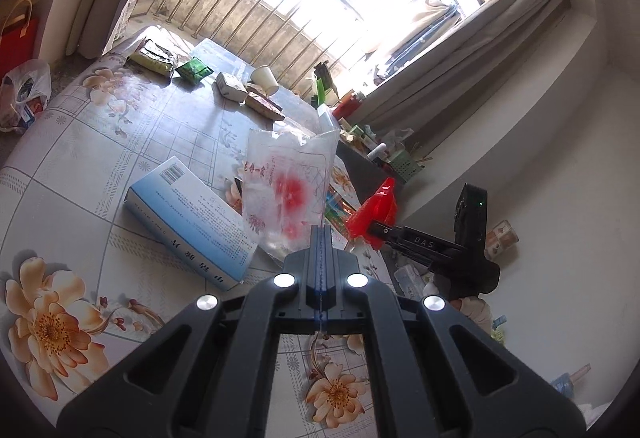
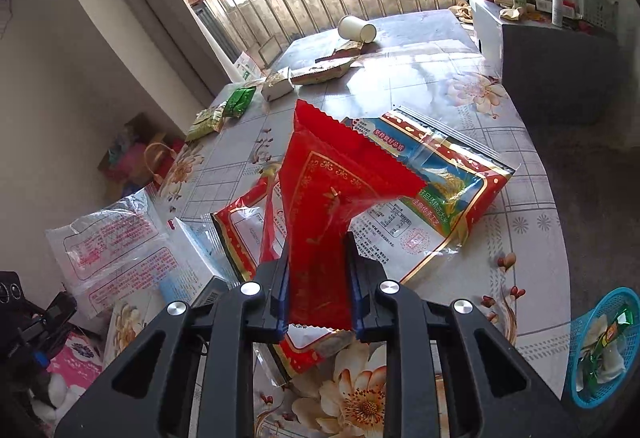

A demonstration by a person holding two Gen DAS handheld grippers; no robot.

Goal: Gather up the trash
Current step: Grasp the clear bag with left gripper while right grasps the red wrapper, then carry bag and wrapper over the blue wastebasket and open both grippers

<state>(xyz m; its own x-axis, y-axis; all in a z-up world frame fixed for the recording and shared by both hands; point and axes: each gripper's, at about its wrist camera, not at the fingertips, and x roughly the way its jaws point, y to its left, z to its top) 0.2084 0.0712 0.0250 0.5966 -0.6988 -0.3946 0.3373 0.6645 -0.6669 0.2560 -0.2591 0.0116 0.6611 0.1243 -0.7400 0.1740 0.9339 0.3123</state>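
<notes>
The left hand-held gripper (image 1: 321, 238) is pinched fully closed on the lower edge of a clear plastic bag with red print (image 1: 286, 182), holding it upright above the flowered table (image 1: 100, 158), just beside a pale blue box (image 1: 188, 222) lying on it. The right hand-held gripper (image 2: 318, 278) is clamped around a red wrapper (image 2: 332, 190), held up over a large red-bordered rice bag (image 2: 432, 190) on the table. A blue basket (image 2: 600, 350) holding scraps sits on the floor at the near right.
</notes>
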